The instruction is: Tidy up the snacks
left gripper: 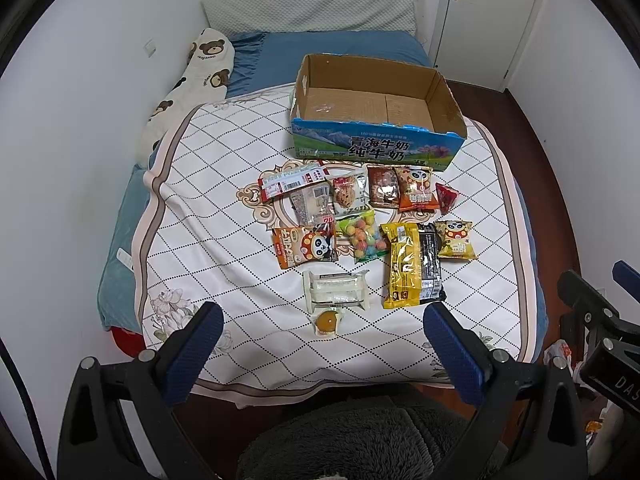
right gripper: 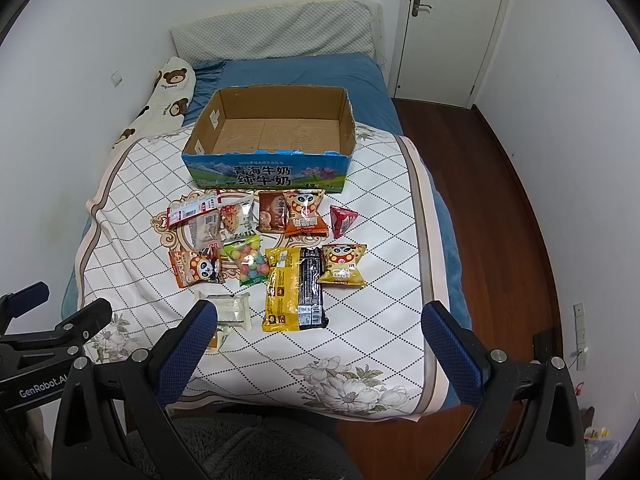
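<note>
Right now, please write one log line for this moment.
stage: not started | left gripper: open | right gripper: open | blue-sided cardboard box: empty | snack packets: on quilt

Home bedroom. Single bed (right gripper: 412,216) pushed against white walls, blue sheet, quilted floral cover (right gripper: 360,320) on top. Grey pillow (left gripper: 312,8) at the head, bear-print bolster (left gripper: 192,76) along the wall side. White panel door (right gripper: 452,28) with lever handle, dark wood floor (right gripper: 492,184), wall switch (left gripper: 151,47), outlets low on the right wall (right gripper: 581,336).
</note>
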Available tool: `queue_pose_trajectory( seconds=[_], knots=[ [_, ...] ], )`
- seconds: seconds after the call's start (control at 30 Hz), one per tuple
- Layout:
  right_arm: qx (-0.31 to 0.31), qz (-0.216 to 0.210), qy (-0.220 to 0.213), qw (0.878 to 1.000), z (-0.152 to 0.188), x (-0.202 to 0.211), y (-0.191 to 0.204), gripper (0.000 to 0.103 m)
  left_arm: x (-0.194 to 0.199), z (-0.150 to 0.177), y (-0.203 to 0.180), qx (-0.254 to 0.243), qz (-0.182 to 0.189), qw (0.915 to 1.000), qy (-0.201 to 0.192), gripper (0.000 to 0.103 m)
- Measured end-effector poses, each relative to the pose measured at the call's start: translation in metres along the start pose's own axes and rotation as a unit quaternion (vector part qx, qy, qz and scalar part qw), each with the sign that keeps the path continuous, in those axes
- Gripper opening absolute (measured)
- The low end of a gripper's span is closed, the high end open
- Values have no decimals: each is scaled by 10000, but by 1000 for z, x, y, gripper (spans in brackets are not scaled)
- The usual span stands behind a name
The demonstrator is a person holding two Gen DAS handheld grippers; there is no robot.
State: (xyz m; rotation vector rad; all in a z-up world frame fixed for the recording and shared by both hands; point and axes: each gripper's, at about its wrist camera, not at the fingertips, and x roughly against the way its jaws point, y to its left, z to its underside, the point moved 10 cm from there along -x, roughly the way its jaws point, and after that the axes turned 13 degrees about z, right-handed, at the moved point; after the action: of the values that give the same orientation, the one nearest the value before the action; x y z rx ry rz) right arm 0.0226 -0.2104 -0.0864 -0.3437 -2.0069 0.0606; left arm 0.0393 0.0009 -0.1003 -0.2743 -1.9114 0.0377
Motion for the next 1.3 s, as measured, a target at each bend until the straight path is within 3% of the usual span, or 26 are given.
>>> queue_pose_trajectory(
  seconds=[1.3],
  knots=[
    [2, -5, 4, 10000, -1, 0, 0, 103, -2, -6, -5, -18, 12, 10000, 6, 102]
  ],
)
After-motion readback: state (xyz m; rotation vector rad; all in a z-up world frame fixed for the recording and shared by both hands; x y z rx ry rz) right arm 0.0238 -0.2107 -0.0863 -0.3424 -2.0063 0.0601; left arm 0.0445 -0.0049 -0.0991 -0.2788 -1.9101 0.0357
